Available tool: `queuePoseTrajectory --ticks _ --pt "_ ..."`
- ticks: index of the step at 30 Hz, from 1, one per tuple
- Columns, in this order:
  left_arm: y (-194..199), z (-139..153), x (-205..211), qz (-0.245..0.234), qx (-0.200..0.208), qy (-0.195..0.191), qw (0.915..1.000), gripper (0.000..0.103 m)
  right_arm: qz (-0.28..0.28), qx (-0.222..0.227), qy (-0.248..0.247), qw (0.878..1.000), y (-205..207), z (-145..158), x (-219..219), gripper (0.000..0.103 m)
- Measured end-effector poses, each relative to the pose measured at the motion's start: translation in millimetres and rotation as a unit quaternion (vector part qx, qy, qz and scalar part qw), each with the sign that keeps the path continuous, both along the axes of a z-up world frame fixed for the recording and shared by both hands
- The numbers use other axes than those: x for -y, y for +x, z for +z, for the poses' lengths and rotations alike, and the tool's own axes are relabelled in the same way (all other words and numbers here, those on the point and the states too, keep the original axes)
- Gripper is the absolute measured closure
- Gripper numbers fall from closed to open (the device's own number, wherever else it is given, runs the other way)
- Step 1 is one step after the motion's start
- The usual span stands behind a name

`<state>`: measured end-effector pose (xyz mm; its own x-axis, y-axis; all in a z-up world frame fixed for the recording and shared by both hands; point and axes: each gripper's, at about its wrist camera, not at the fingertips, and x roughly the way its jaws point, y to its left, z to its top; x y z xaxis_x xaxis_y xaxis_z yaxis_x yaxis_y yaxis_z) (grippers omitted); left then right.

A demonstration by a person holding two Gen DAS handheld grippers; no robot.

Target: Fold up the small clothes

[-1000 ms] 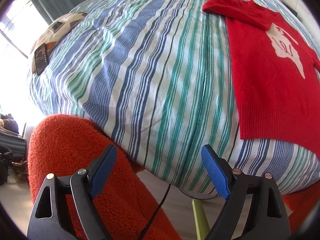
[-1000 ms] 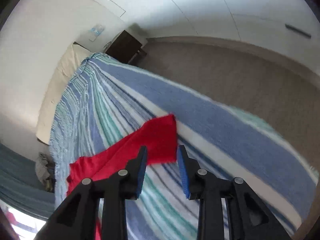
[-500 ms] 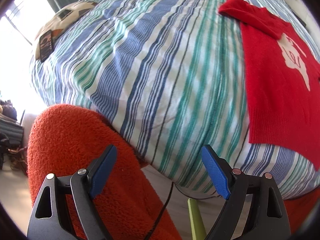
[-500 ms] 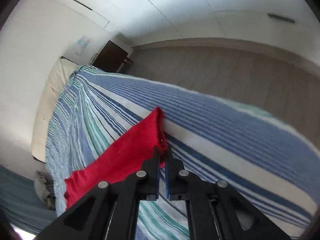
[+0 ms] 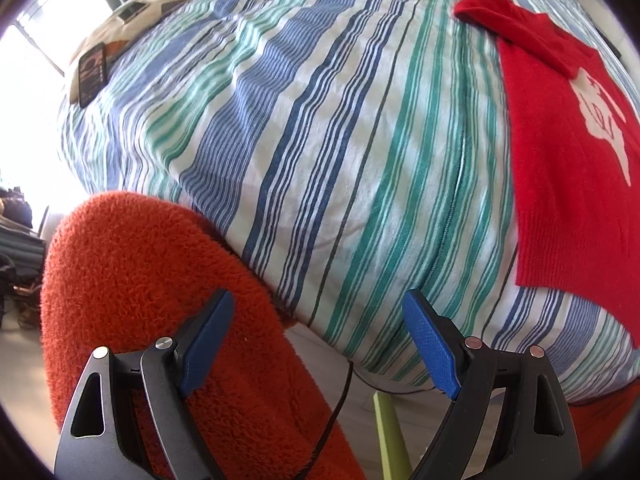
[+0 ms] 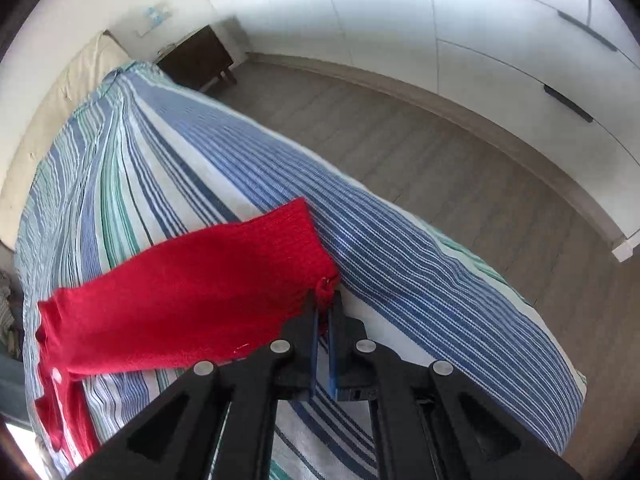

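The red sweater [image 5: 568,184] lies flat on the striped bed [image 5: 320,140]. The right gripper [image 6: 325,312] is pinched tight on the sweater's corner. The left gripper [image 5: 318,344] is wide open, holding nothing, near the bed's edge.

The left wrist camera looks steeply down from beside the foot edge of the striped blue-green bed [image 5: 304,152]. The right wrist camera sits close over the bed's side edge, facing the grey floor [image 6: 460,152]. Both share the red knitted sweater [image 5: 568,184].
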<state>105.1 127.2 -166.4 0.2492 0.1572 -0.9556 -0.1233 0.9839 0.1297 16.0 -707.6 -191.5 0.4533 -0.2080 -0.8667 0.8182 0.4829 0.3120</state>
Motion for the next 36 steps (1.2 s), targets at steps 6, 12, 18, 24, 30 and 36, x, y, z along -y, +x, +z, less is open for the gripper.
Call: queuePoseTrajectory --ticks 6,12,18,24,30,36 --pt "-1 1 4 -0.010 0.005 0.005 0.9999 0.016 -0.053 0.061 0.036 0.996 -47 14 19 0.075" --pt "-1 9 17 -0.026 0.025 0.012 0.9993 0.016 0.038 0.126 -0.002 0.991 -39 47 2 0.074" --pt "-2 45 32 -0.068 0.078 -0.013 0.9946 0.016 0.065 0.069 0.021 0.995 7 7 -20 0.074" --pt "31 135 30 -0.123 0.180 -0.050 0.9748 0.008 0.031 0.049 -0.041 0.997 -22 28 -34 0.074" --pt "133 183 74 -0.241 0.180 -0.189 0.9346 0.003 0.137 0.068 -0.118 0.981 -74 88 -90 0.055" --pt "257 104 185 -0.310 0.064 -0.144 0.9376 0.005 0.193 0.073 -0.143 0.968 -104 94 -163 0.052"
